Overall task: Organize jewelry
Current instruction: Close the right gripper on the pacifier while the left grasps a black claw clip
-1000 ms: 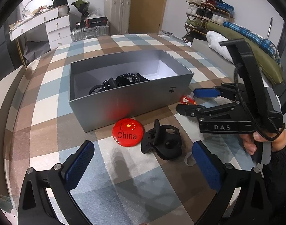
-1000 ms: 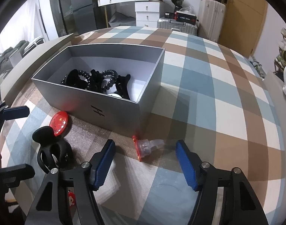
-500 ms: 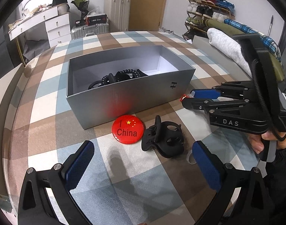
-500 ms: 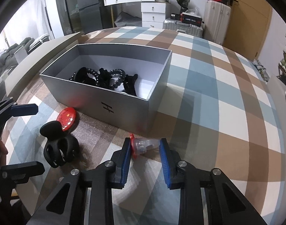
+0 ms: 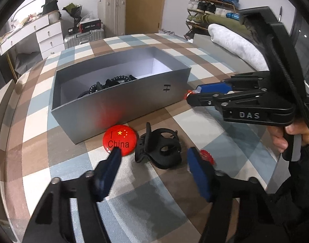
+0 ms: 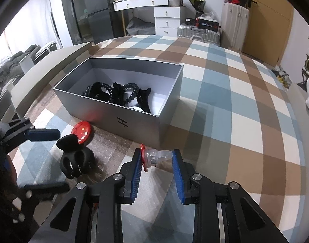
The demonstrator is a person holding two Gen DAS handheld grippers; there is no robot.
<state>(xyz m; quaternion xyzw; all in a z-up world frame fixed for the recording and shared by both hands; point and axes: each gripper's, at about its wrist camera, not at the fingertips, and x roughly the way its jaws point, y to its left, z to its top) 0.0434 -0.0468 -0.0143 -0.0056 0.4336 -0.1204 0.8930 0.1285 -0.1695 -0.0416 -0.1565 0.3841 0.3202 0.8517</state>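
Right gripper [image 6: 156, 160] has its jaws clamped on the small clear clip with a red flower end [image 6: 154, 157], just in front of the open grey cardboard box [image 6: 134, 119]. Left gripper [image 5: 154, 160] jaws spread wide around the black plastic claw hair clip [image 5: 160, 149] on the checked tabletop [image 6: 225, 101].

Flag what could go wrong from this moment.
The right hand-held gripper pinches the small clear clip only at its ends, so it might twist out. The left hand-held gripper straddles the black claw clip, with one finger over the red badge, which could get dragged.
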